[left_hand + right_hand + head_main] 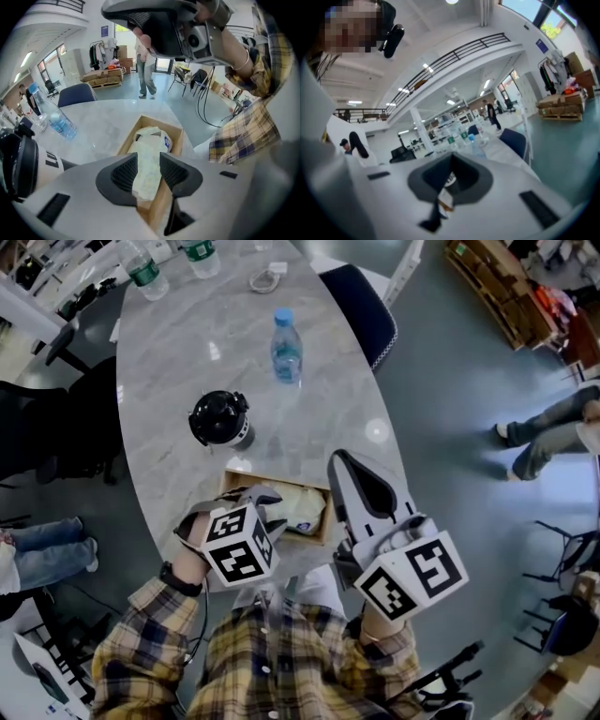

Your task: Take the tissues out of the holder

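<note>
Left gripper view: the left gripper [147,165] is seen clamped on a white tissue [148,152], pinched between both dark pads, its far end reaching into the wooden holder [177,136] at 12 o'clock. More tissue is seen piled inside that box. In the head view, the holder [322,521] is found at the marble table's [187,343] 6 o'clock edge, the left gripper [267,502] over it and the right gripper [342,470] raised at its 3 o'clock. The right gripper's jaws are pressed together, nothing held. A water bottle [287,345] is spotted at 12 o'clock, a black round container [219,418] at 11.
</note>
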The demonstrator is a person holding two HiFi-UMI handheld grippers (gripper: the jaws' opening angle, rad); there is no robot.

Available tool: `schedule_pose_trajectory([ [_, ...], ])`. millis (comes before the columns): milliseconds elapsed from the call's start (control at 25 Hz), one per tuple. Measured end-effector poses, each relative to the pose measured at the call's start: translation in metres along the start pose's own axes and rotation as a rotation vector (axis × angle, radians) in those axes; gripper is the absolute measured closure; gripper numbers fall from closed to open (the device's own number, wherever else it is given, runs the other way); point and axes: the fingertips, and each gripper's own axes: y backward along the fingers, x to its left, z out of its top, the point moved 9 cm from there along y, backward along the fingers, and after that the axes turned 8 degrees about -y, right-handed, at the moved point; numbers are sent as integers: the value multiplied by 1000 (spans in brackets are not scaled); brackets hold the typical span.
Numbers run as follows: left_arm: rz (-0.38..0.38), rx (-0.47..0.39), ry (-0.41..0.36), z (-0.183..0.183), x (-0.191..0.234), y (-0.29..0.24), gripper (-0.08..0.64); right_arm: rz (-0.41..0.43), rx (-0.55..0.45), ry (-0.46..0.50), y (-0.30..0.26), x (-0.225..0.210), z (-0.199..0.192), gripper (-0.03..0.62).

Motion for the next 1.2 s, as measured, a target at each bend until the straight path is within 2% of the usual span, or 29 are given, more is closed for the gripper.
schedule_pose_trajectory([
  [160, -32, 96, -74, -8, -1, -20, 414, -13, -4, -16, 3, -4, -3, 583],
  [560, -136, 231, -186, -7, 3, -65, 414, -47, -14, -59, 20, -22, -12, 583],
  [720, -157, 254, -210, -6, 4, -73, 414, -54, -18, -71, 23, -26, -12, 583],
  [1000, -192, 260, -181, -5, 6, -77, 421, -50, -16, -74, 21, -25, -15, 583],
  [1200, -192, 258, -220, -2, 5, -79, 480, -46, -19, -67, 22, -26, -11, 583],
])
